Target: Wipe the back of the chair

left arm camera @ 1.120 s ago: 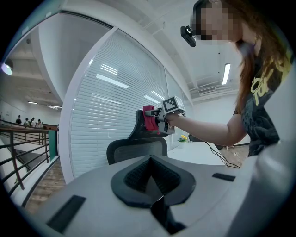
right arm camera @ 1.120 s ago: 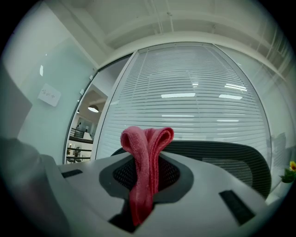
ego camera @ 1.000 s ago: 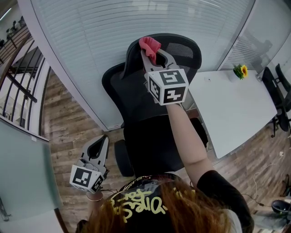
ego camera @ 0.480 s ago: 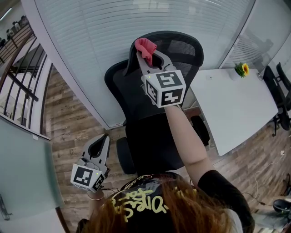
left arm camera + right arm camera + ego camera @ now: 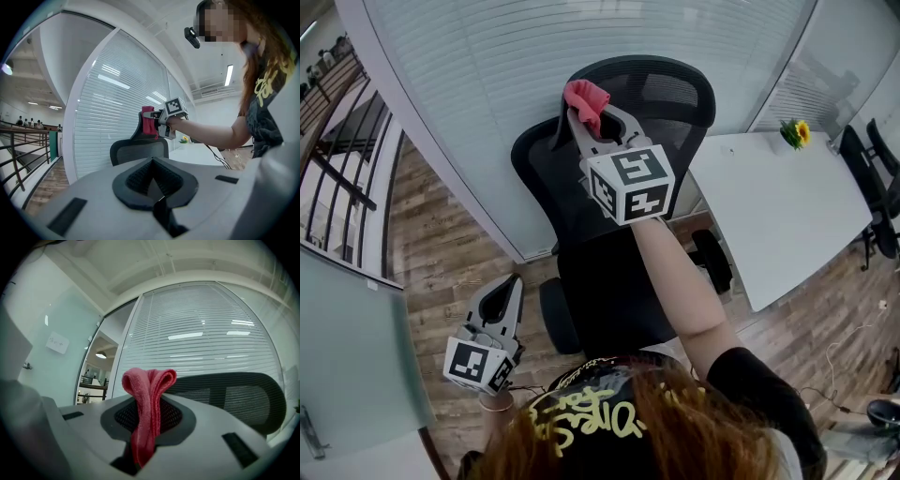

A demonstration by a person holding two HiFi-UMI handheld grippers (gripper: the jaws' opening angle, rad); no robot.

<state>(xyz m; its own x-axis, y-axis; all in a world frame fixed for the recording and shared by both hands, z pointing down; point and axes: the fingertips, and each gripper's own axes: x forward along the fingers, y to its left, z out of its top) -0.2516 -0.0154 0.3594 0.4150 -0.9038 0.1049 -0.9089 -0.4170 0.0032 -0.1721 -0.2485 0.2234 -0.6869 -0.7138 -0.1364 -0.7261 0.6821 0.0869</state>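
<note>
A black mesh office chair (image 5: 548,173) stands with its back to a glass wall, and its headrest (image 5: 667,86) is the highest part. My right gripper (image 5: 584,116) is shut on a folded red cloth (image 5: 586,95), which it holds against the left top edge of the headrest. In the right gripper view the cloth (image 5: 149,399) sticks up from between the jaws, and the headrest (image 5: 234,399) lies just behind it. My left gripper (image 5: 508,286) hangs low at the left of the chair, shut and holding nothing. The left gripper view shows the chair (image 5: 138,151) and the cloth (image 5: 149,123) from the side.
A white table (image 5: 769,216) with a small yellow flower (image 5: 794,134) stands right of the chair. The glass wall with blinds (image 5: 487,75) runs close behind it. Dark chairs (image 5: 874,183) are at the far right, a railing (image 5: 337,183) at the far left, and the floor is wood.
My right gripper has slid the red cloth a little to the left along the top of the headrest. The left gripper has stayed where it was.
</note>
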